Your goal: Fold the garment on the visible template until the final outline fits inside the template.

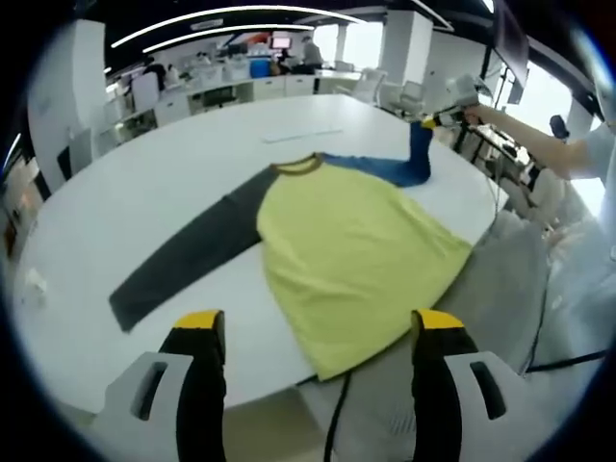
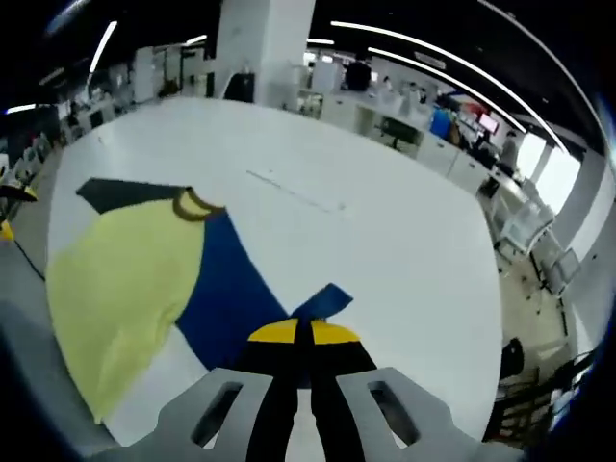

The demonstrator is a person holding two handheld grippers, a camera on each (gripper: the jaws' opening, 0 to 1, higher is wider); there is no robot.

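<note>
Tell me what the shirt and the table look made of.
Shirt: soft matte knit, probably cotton jersey; it lies limp with shallow wrinkles, and the right gripper is shut on the blue sleeve, which bends where it is lifted. Table: hard, smooth white top, likely laminate or painted board; faintly glossy, no grain.

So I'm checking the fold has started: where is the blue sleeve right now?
The blue sleeve runs from the shirt's collar to the right gripper, which is shut on its cuff; the left gripper view shows it lifted at the table's far right edge.
</note>
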